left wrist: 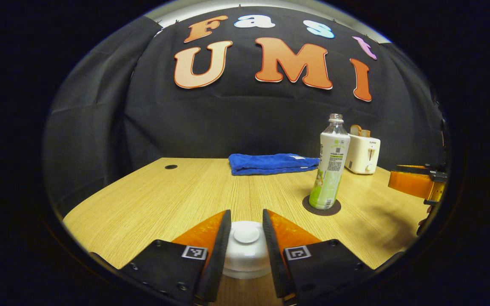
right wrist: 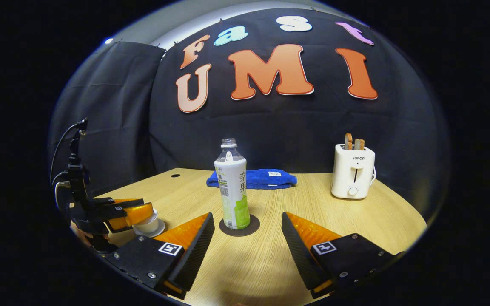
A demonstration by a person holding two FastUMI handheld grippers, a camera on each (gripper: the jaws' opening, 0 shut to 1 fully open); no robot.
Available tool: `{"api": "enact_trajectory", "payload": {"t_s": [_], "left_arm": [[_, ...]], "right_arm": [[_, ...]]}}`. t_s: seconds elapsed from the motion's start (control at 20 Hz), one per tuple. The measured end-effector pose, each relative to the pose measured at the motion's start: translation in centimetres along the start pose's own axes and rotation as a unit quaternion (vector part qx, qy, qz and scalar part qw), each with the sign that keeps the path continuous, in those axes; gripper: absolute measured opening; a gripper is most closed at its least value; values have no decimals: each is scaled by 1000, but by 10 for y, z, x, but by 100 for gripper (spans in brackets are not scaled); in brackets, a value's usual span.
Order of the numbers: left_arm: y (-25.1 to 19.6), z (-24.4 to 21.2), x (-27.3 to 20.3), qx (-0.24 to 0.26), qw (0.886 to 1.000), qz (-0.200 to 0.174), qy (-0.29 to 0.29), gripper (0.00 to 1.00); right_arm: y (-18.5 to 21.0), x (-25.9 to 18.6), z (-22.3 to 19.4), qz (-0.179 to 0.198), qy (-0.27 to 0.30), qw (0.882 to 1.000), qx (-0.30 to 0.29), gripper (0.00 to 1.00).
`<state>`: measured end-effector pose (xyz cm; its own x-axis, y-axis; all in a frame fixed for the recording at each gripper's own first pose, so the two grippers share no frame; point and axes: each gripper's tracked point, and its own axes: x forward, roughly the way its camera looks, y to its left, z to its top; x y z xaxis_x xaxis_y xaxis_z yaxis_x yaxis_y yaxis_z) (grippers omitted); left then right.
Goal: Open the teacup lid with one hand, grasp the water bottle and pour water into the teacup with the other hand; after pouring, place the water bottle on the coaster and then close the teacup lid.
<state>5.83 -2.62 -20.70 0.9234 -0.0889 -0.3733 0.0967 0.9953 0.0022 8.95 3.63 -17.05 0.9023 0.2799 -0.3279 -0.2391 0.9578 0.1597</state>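
Note:
A white teacup with its lid [left wrist: 246, 242] on stands at the near edge of the wooden table. My left gripper [left wrist: 246, 211] is down over it, both fingers pressed against the lid's sides. In the right gripper view that gripper [right wrist: 132, 214] holds the teacup [right wrist: 148, 226] at far left. The uncapped water bottle [left wrist: 330, 170] stands upright on a dark round coaster [left wrist: 321, 209]. My right gripper [right wrist: 247, 216] is open, a short way back from the bottle [right wrist: 233, 191] and coaster [right wrist: 251, 225], touching neither. Its finger [left wrist: 413, 182] shows at the right edge of the left gripper view.
A folded blue towel [left wrist: 272, 163] lies at the back of the table [left wrist: 164, 199]. A white toaster [right wrist: 352, 172] with bread slices in it stands at the back right. A small cable hole [left wrist: 170, 167] is at the back left.

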Motion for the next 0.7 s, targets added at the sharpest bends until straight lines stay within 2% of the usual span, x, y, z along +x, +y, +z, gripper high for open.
{"api": "enact_trajectory", "payload": {"t_s": [0.25,0.35,0.5,0.6,0.7], "left_arm": [[-3,32,-22,14,999,8,-42,63],[-6,49,-35,19,997,10,-69,79],[-13,70,-59,19,995,6,-98,88],[-14,82,-75,19,993,7,-117,93],[-18,96,-89,5,991,4,-135,94]], "right_arm": [[-4,-5,8,-8,-21,1000,-5,95],[-6,-7,11,-15,-29,999,-4,95],[-9,-12,17,-30,-44,999,0,96],[-11,-16,23,-36,-55,998,-5,96],[-13,-19,24,-38,-58,998,-12,96]]}}
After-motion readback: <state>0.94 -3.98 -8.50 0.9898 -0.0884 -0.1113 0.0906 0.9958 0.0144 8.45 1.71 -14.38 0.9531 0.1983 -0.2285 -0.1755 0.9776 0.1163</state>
